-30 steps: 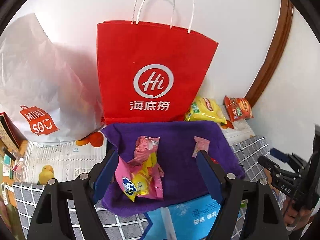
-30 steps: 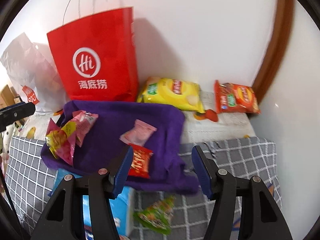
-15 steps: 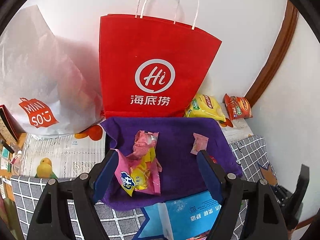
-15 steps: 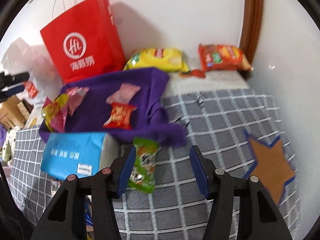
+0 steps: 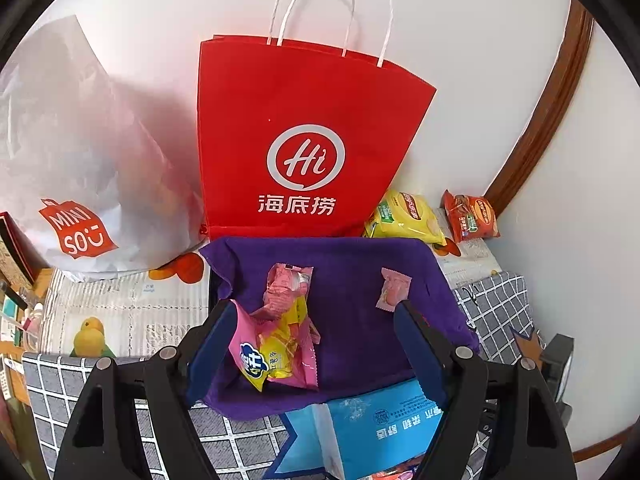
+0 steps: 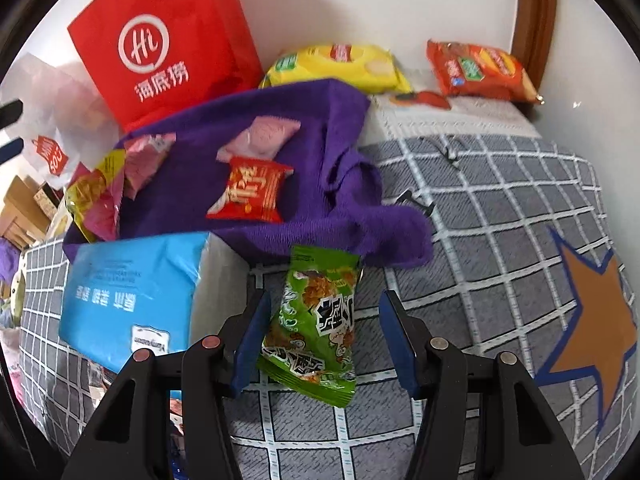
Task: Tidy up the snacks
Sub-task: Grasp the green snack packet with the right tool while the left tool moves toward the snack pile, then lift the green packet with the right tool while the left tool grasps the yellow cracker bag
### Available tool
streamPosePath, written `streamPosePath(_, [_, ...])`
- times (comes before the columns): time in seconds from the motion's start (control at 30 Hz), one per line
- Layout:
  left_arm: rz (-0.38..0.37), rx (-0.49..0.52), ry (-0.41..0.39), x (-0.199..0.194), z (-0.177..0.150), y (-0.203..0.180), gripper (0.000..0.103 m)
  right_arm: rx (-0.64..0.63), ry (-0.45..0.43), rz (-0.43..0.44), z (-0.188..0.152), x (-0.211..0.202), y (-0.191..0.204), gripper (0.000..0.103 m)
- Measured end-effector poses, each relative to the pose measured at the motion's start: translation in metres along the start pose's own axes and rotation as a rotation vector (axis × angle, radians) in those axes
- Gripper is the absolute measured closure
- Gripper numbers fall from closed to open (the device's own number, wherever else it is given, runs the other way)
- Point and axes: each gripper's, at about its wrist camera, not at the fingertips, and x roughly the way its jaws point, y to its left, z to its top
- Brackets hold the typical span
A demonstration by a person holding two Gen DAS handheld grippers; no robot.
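Note:
My right gripper [image 6: 324, 298] is open low over the grey checked cover [image 6: 500, 208]. A green snack packet [image 6: 316, 320] lies flat between its fingers, close to the left one and clear of the right one. My left gripper [image 5: 314, 312] hangs open above a purple cloth [image 5: 352, 264]. A heap of pink and yellow packets [image 5: 280, 344] lies on the cloth beside its left finger, not gripped. A small pink packet [image 5: 394, 290] and a red packet [image 6: 250, 190] also rest on the cloth.
A blue tissue pack [image 6: 132, 288] lies at the cloth's near edge, just left of the green packet. Against the wall stand a red paper bag [image 5: 304, 132], a white plastic bag [image 5: 76, 168], a yellow chip bag [image 6: 340, 66] and an orange one [image 6: 476, 70].
My right gripper has come down and forward, from above the purple cloth to straddling the green packet. The left gripper has kept its place.

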Motion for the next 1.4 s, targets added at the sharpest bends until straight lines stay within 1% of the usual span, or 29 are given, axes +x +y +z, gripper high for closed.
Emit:
streamPosePath(0.1, [-0.002,0.007,-0.006,-0.004,-0.001,-0.004,0.024,-0.011,0.013,0.004,-0.002,0.004,0.001,0.047])
streamPosePath(0.13, [-0.001,0.011,-0.007,-0.005,-0.002,-0.007,0.024,-0.013,0.018,0.010,-0.002,0.006,0.002,0.048])
streamPosePath(0.17, [-0.001,0.016,-0.008,-0.006,-0.002,-0.009,0.024,-0.018,0.033,0.018,-0.003,0.008,0.002,0.052])
streamPosePath(0.2, [0.000,0.021,-0.009,-0.007,-0.003,-0.011,0.024,-0.020,0.040,0.027,-0.003,0.009,0.002,0.058])
streamPosePath(0.23, [0.003,0.029,-0.010,-0.009,-0.004,-0.014,0.024,-0.018,0.039,0.044,-0.005,0.009,0.000,0.059])
streamPosePath(0.27, [0.009,0.043,-0.009,-0.010,-0.005,-0.019,0.024,-0.018,0.031,0.046,-0.005,0.007,0.000,0.061])
streamPosePath(0.3, [0.014,0.052,-0.008,-0.011,-0.005,-0.022,0.024,-0.021,0.020,0.037,-0.006,0.004,-0.001,0.064])
streamPosePath(0.33, [0.017,0.058,-0.007,-0.011,-0.006,-0.025,0.024,-0.027,0.005,0.021,-0.008,-0.002,-0.002,0.065])
streamPosePath(0.5, [0.008,0.089,0.041,-0.013,-0.024,-0.041,0.024,-0.033,-0.064,0.005,-0.020,-0.035,-0.013,0.065])
streamPosePath(0.6, [0.004,0.098,0.070,-0.017,-0.041,-0.048,0.024,-0.030,-0.101,-0.014,-0.029,-0.055,-0.020,0.065])
streamPosePath(0.73, [-0.010,0.117,0.113,-0.023,-0.070,-0.056,0.024,-0.017,-0.134,-0.006,-0.044,-0.077,-0.028,0.065])
streamPosePath(0.83, [-0.036,0.124,0.151,-0.028,-0.100,-0.063,0.024,-0.010,-0.153,0.007,-0.055,-0.090,-0.031,0.065])
streamPosePath(0.97, [-0.084,0.116,0.196,-0.032,-0.138,-0.072,0.024,-0.011,-0.169,-0.008,-0.068,-0.102,-0.034,0.065])
streamPosePath(1.03, [-0.085,0.116,0.203,-0.032,-0.153,-0.076,0.024,-0.004,-0.170,-0.006,-0.074,-0.104,-0.036,0.065])
streamPosePath(1.07, [-0.085,0.120,0.219,-0.032,-0.163,-0.079,0.024,0.003,-0.170,-0.004,-0.078,-0.106,-0.038,0.065])
streamPosePath(1.13, [-0.091,0.108,0.237,-0.031,-0.177,-0.081,0.024,0.011,-0.168,0.001,-0.083,-0.109,-0.041,0.065])
streamPosePath(1.27, [-0.139,0.068,0.266,-0.030,-0.199,-0.086,0.024,0.014,-0.172,0.017,-0.095,-0.116,-0.047,0.065])
streamPosePath(1.33, [-0.155,0.064,0.261,-0.030,-0.206,-0.091,0.024,0.014,-0.172,0.023,-0.099,-0.118,-0.049,0.065])
streamPosePath(1.4, [-0.148,0.070,0.256,-0.029,-0.212,-0.098,0.022,0.008,-0.169,0.028,-0.104,-0.119,-0.051,0.065])
